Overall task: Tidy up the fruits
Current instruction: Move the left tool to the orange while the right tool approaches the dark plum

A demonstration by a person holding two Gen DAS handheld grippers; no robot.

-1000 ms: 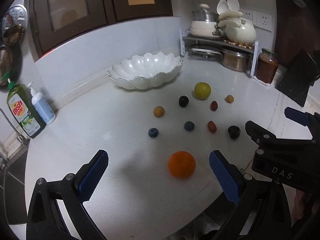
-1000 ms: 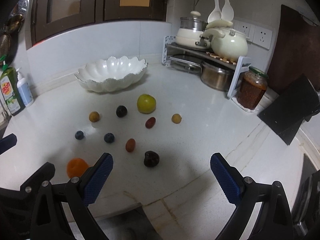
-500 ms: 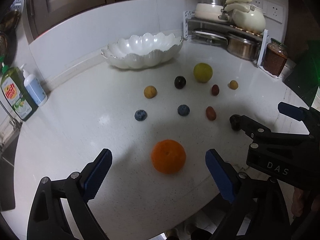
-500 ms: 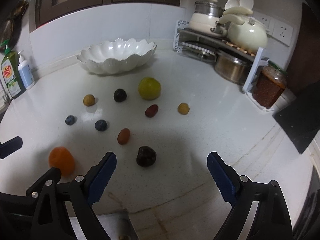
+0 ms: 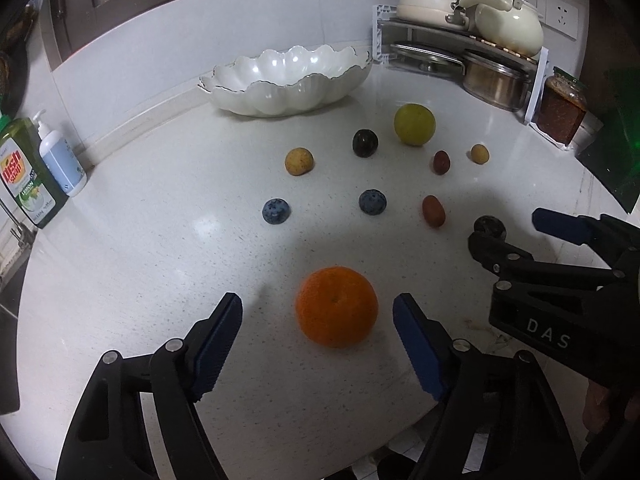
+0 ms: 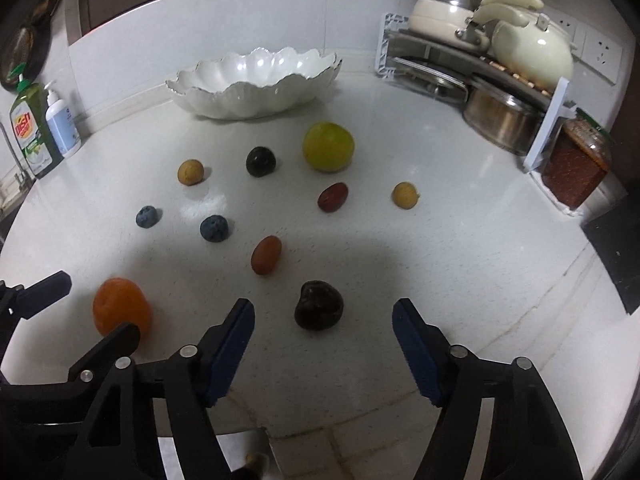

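Nothing sorted yet: scalloped white bowl (image 5: 288,80) at counter's back edge sits empty, all ten fruits loose on counter. Left gripper (image 5: 318,320) closing around orange (image 5: 337,306) near front edge, pads not touching. Right gripper (image 6: 323,324) closing around dark plum (image 6: 319,305), same deal.

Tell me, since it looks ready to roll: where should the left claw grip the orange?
Across its widest middle, coming down from the near side. The orange is round, stem dimple facing up, free on the counter. The left claw already straddles it, closing, pads not yet touching.
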